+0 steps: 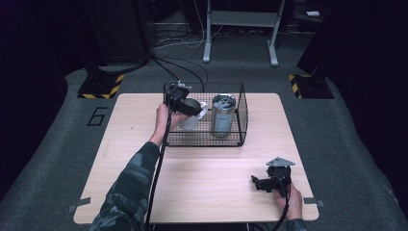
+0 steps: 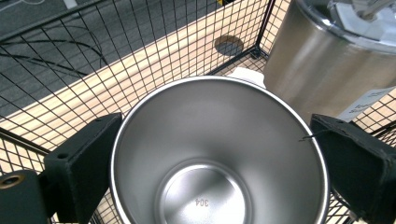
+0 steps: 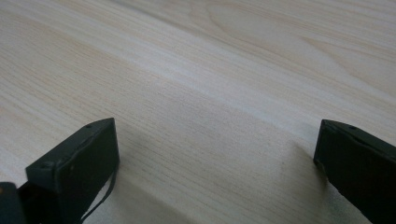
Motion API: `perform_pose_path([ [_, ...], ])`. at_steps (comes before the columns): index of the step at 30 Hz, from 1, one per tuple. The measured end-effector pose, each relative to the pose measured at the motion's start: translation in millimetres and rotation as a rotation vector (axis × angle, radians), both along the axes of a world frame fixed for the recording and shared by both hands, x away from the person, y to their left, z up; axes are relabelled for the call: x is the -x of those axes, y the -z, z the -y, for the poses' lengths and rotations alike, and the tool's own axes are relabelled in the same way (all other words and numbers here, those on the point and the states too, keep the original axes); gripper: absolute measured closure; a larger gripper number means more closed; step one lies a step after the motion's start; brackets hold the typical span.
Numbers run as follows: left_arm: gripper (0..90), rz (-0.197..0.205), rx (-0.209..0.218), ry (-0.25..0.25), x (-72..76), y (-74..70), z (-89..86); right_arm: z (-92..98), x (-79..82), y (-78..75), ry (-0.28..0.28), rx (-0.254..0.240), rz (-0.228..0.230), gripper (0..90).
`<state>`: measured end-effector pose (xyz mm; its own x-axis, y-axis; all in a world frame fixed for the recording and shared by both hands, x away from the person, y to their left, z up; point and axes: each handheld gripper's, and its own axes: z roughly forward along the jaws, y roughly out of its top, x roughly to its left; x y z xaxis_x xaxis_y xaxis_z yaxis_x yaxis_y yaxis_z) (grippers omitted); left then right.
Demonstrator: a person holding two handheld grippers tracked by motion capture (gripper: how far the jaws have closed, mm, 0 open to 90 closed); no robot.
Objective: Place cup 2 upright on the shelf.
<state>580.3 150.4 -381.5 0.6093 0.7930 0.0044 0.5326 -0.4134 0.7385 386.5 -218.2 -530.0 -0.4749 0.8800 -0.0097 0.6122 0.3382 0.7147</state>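
Observation:
A white mug point(image 1: 192, 118) with a bare steel inside point(image 2: 219, 154) sits in the left half of a black wire basket point(image 1: 240, 120). My left gripper point(image 1: 185, 107) reaches into the basket from the left, its two black jaws pressed on opposite sides of the mug's wall, so the gripper point(image 2: 215, 140) is shut on it. A steel tumbler point(image 1: 223, 115) with a clear lid stands upright just right of the mug point(image 2: 322, 70). My right gripper point(image 1: 257, 184) rests low at the table's front right, open with nothing between its jaws point(image 3: 215, 135).
The basket's wire walls point(image 2: 93, 56) close in around the mug and tumbler. The light wooden table point(image 1: 207, 178) runs bare in front of the basket point(image 3: 210, 70). Cables and stand legs point(image 1: 207, 53) lie on the dark floor behind the table.

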Motion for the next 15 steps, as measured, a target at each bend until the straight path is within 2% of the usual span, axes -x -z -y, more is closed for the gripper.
perform_pose_path([
  [15,6.0,-0.051,-0.013,-0.015,-4.0,10.5,3.9,0.0,0.1,0.0,0.0,0.0,0.0,0.0],
])
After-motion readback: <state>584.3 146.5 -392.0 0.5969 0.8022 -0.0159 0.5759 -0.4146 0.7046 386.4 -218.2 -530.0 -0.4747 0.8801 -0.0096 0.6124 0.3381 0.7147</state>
